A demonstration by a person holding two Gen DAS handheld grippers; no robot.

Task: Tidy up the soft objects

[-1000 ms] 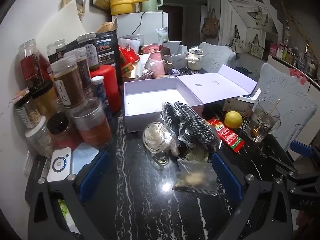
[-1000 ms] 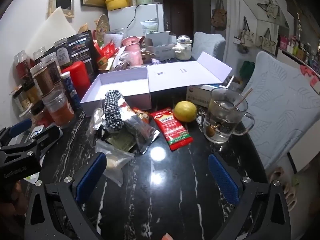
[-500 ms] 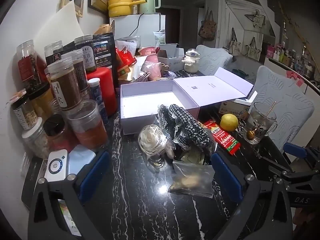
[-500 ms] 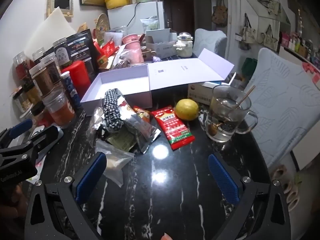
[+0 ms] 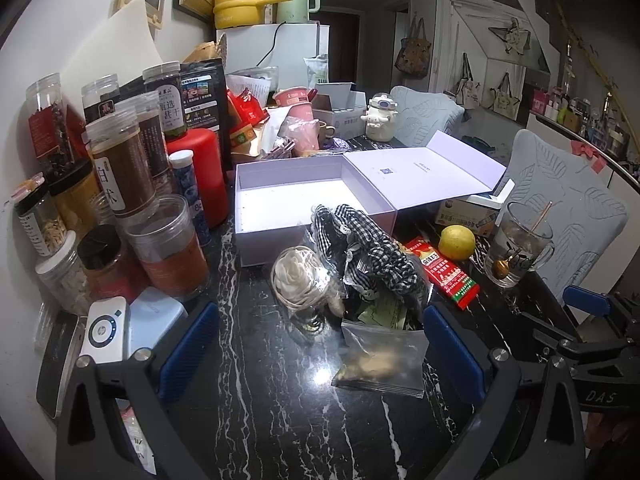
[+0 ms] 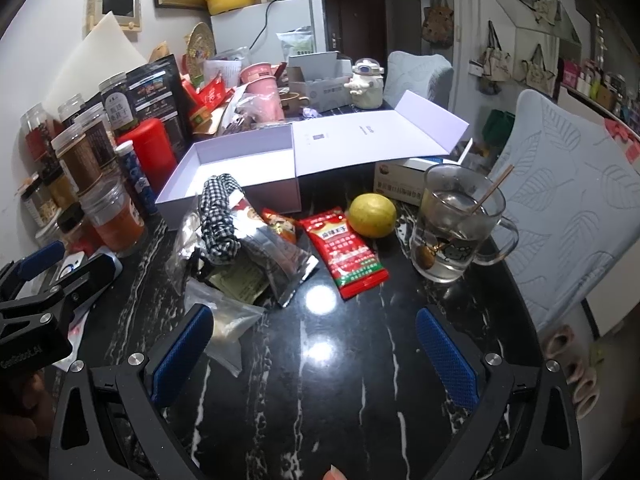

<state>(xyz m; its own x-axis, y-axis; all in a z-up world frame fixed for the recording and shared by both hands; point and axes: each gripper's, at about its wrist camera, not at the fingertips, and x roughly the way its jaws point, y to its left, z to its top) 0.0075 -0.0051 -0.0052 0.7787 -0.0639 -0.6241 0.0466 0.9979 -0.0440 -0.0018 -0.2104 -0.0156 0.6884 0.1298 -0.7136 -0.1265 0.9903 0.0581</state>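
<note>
A black-and-white checked cloth [image 5: 368, 248] [image 6: 218, 216] lies on a heap of plastic packets in front of an open lavender box [image 5: 304, 204] [image 6: 236, 168], whose inside is bare. Beside the cloth sits a clear bag holding a cream soft item [image 5: 296, 276]. A zip bag [image 5: 380, 356] lies nearest me. My left gripper [image 5: 320, 340] is open, just short of the heap, with nothing between its fingers. My right gripper [image 6: 316, 344] is open over bare black marble table [image 6: 340, 380], to the right of the heap.
Jars [image 5: 120, 184] and a red canister [image 5: 200, 168] crowd the left side. A red snack packet [image 6: 344, 248], a lemon [image 6: 372, 216] and a glass mug with a stick [image 6: 456, 228] sit to the right. Padded chairs [image 6: 580, 208] border the table's right edge.
Both grippers have drawn back a little from the heap and risen slightly. Nothing on the table has moved, and both stay open.
</note>
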